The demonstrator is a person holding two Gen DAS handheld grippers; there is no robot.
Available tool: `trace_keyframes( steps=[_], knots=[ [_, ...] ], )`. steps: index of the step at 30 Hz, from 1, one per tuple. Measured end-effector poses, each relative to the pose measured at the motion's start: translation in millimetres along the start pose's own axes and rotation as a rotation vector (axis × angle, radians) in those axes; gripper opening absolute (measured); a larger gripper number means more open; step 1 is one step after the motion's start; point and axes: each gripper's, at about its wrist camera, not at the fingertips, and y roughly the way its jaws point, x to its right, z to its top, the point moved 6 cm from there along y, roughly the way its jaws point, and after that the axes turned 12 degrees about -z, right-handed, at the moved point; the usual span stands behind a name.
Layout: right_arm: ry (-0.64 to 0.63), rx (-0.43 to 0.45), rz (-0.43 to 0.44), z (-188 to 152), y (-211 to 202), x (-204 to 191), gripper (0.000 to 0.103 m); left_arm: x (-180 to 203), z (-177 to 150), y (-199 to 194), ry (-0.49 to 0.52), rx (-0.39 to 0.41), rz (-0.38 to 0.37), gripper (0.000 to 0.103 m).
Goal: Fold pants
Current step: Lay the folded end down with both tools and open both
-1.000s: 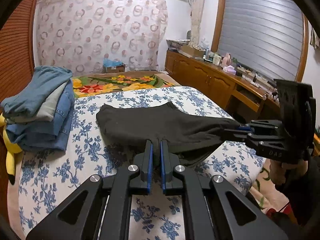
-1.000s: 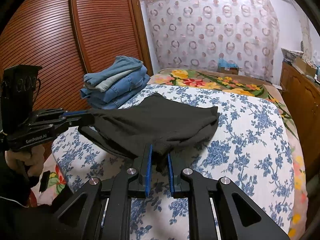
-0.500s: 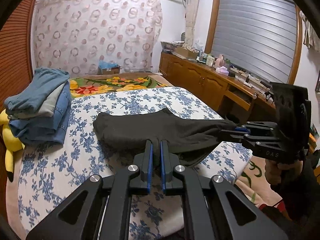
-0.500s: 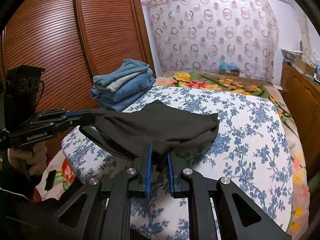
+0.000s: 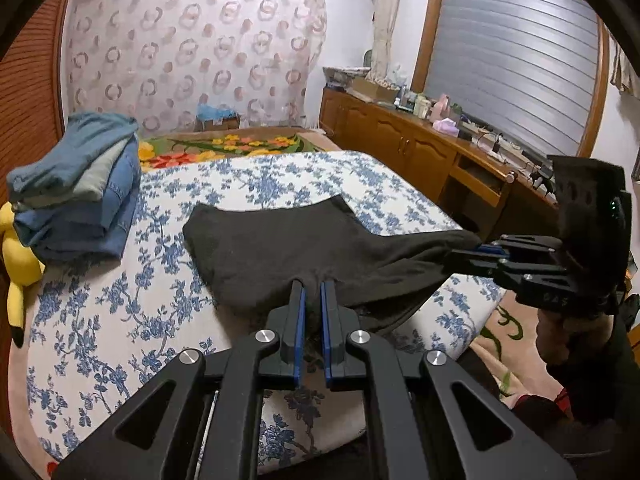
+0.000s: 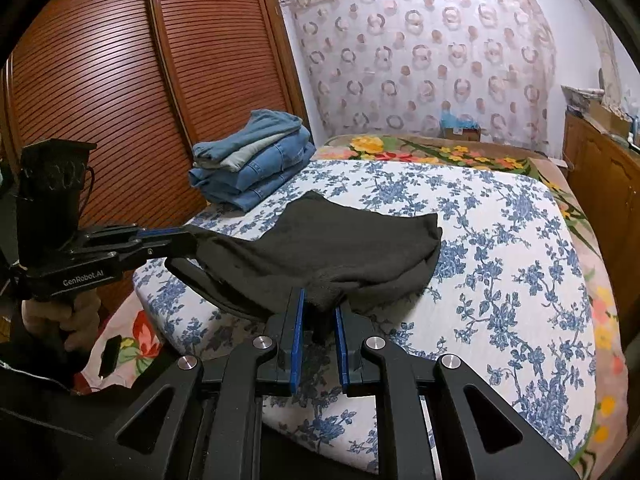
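black pants [image 5: 288, 248] on bed [image 5: 120, 312] | near edge clenched by both hand-held grippers

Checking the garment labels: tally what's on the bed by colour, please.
Black: 1, the pants, near edge held by both claws, left claw and right claw.
Blue denim: stack at the bed's far corner, layers hard to separate, roughly 3.
Grey-green: 1, folded piece inside that stack.
Yellow: 1, plush toy beside the stack.
Total: about 6.

You face a patterned curtain [image 5: 192, 52], slatted wooden wardrobe doors [image 6: 120, 80] on your left, a shuttered window [image 5: 516, 52] over wooden cabinets [image 5: 400, 148].
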Motion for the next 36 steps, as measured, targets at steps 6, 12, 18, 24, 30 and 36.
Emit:
trace_keyframes(
  steps=[6,12,18,24,30,36],
  knots=[
    [0.011,-0.022,-0.008,2.7,17.8,0.5,0.014,-12.2,-4.6,15.7,-0.019,-0.034,0.007,0.008],
    [0.011,-0.011,-0.021,17.0,33.5,3.3,0.014,-22.9,9.8,22.3,-0.017,-0.026,0.023,0.008],
    [0.002,0.013,-0.044,35.5,49.2,7.4,0.014,-32.4,28.2,28.2,-0.001,-0.021,0.044,0.008],
    [-0.005,0.017,-0.065,52.3,73.6,11.7,0.014,-41.1,43.0,34.4,0.002,-0.012,0.066,0.008],
    [-0.015,0.012,-0.076,61.1,96.0,14.0,0.014,-53.3,53.0,43.2,-0.005,-0.012,0.094,0.008],
    [-0.016,-0.023,-0.084,64.1,123.8,17.3,0.014,-65.3,51.7,57.5,-0.012,-0.034,0.121,0.008]
  ],
)
